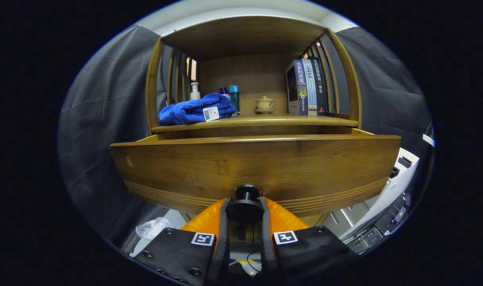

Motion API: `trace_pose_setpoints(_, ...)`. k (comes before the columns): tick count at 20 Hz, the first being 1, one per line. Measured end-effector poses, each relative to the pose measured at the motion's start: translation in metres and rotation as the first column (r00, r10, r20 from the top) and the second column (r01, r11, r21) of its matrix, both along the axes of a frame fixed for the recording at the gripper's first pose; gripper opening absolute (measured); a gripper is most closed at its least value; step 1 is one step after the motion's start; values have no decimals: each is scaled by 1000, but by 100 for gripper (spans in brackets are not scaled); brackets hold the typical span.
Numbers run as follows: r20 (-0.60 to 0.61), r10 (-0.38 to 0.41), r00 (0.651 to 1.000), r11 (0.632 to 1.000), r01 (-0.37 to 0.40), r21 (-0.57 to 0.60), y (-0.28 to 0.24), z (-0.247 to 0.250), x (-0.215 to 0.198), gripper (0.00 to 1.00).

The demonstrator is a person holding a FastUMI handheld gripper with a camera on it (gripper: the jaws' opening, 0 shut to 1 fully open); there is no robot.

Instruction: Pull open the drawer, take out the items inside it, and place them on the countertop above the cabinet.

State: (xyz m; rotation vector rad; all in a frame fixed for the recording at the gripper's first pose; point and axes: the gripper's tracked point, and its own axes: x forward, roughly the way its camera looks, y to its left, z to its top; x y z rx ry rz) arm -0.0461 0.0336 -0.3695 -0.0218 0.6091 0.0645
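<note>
- Gripper (244,222) fingers sit nearest the camera, closed in on the knob (246,202), one finger against each side of its round cap, so the tongs are clamped on it with only the knob's width between them.
- Knob: a small, dark, rigid peg with a wider cap, fixed low on the middle of the drawer front. It looks smooth, so a squeeze behind the cap should resist slipping better than a pinch on the cap's rim.
- Drawer (257,167): a broad wooden front with grooved lines along its lower edge. It stands pulled out from the cabinet, its top edge forward of the shelf above. It is stiff and probably fairly heavy, and likely slides best with a straight, level pull from the knob.
- Drawer contents are hidden behind the front panel, so what lies inside cannot be told.
- Countertop (265,120), just above and beyond the drawer, holds a blue towel (194,110) to one side, bottles (234,98) behind it, a small lidded pot (264,104) in the middle and upright books (307,87) on the other side.
- Bare wood shows between towel, pot and books, which looks like the likeliest place for items to go.
</note>
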Motion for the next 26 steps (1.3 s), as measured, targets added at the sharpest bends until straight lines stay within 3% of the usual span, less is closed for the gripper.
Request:
trace_pose_setpoints(9,-45,33,998,999,-32,14,7,7,-39,41)
trace_pose_setpoints(18,-35,32,999,999,-32,8,6,6,-40,41)
trace_pose_setpoints(22,-15,45,999,998,-45,-38,4,2,-42,57)
trace_pose_setpoints(26,100,45,994,999,-46,5,9,38,-39,100)
